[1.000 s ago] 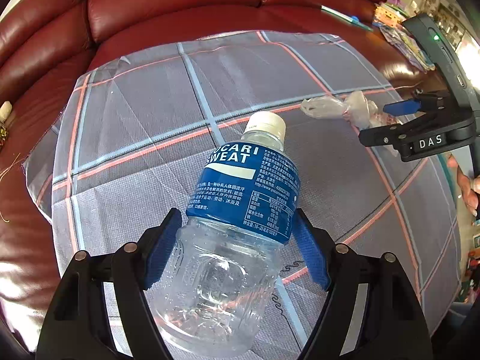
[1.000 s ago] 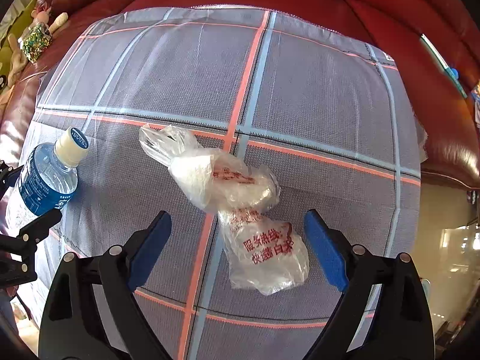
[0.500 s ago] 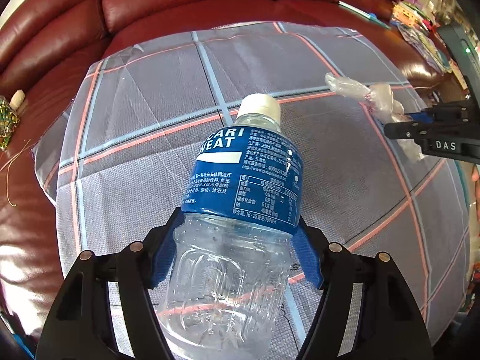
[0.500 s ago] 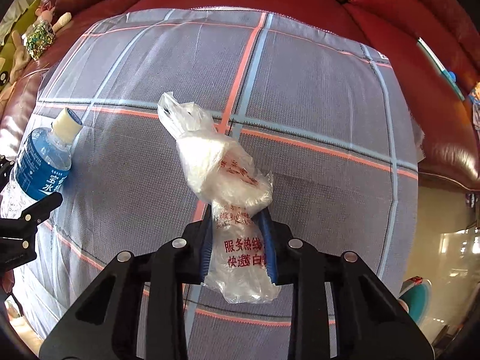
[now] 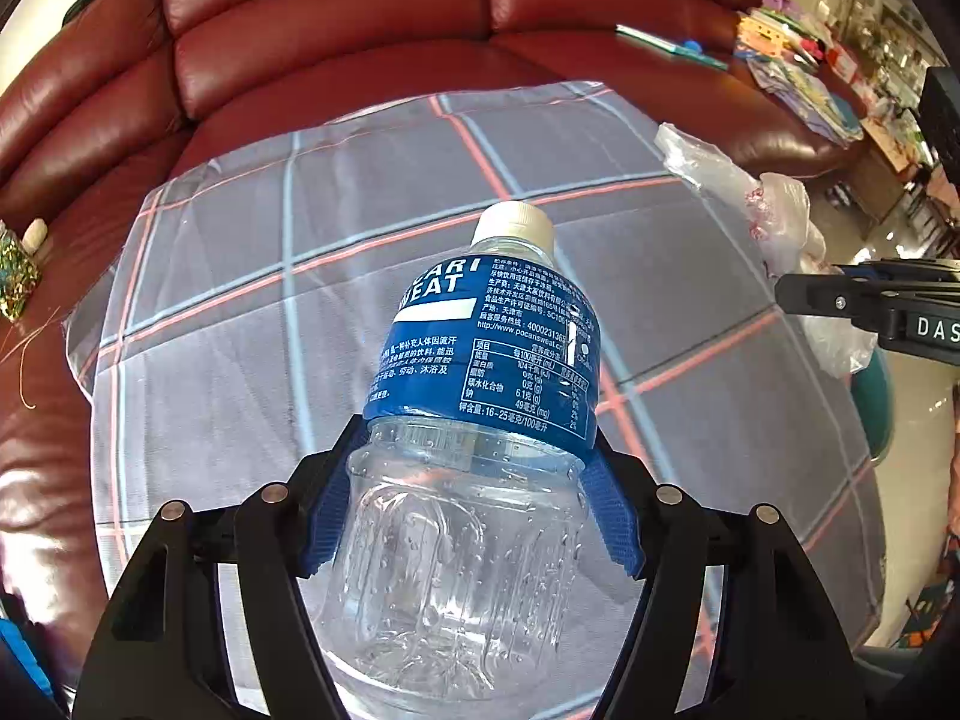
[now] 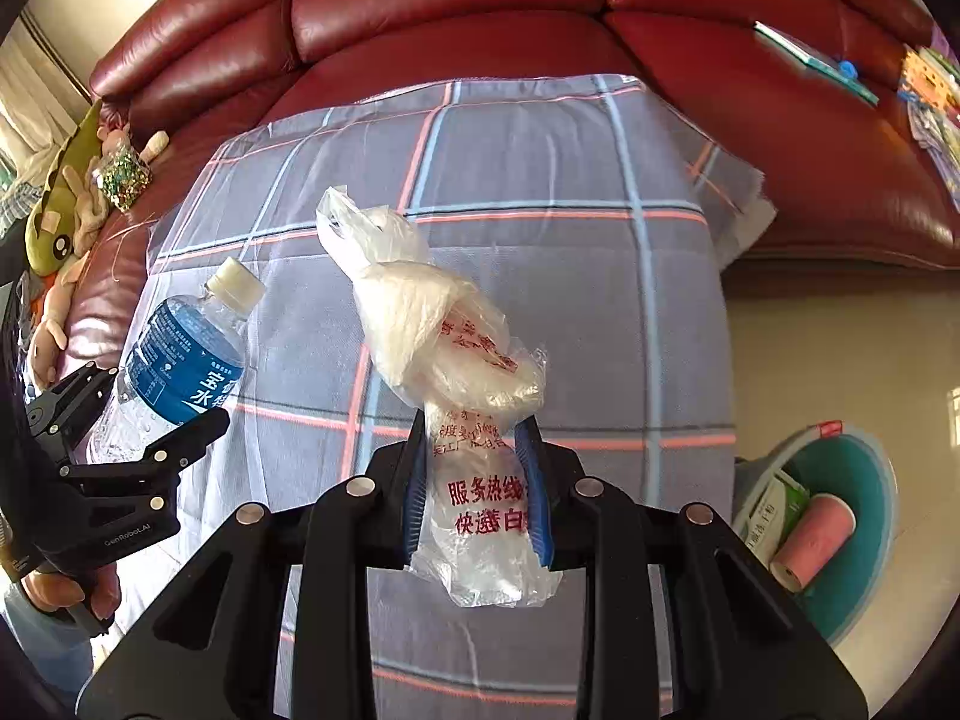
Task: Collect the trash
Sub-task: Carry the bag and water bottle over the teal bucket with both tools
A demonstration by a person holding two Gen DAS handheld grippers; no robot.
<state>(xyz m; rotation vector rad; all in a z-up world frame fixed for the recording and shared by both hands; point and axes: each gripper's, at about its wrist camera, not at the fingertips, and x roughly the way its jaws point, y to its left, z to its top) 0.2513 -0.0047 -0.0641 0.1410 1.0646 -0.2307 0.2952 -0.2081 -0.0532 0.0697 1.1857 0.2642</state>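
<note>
My left gripper [image 5: 468, 504] is shut on a clear Pocari Sweat bottle [image 5: 480, 372] with a blue label and white cap, held above the plaid cloth [image 5: 240, 324]. The bottle also shows in the right wrist view [image 6: 180, 366]. My right gripper [image 6: 474, 480] is shut on a crumpled clear plastic bag [image 6: 444, 336] with red print, lifted off the cloth. The bag also shows at the right of the left wrist view [image 5: 774, 210].
The grey plaid cloth [image 6: 570, 276] lies over a red leather sofa [image 6: 480, 6]. A teal bin [image 6: 864, 480] holding a carton and a pink roll stands on the floor at the right. Plush toys [image 6: 66, 216] lie on the sofa's left. Books [image 5: 798, 78] lie far right.
Both grippers have risen from the cloth, the left with the bottle and the right with the bag. The bin has come into the right wrist view.
</note>
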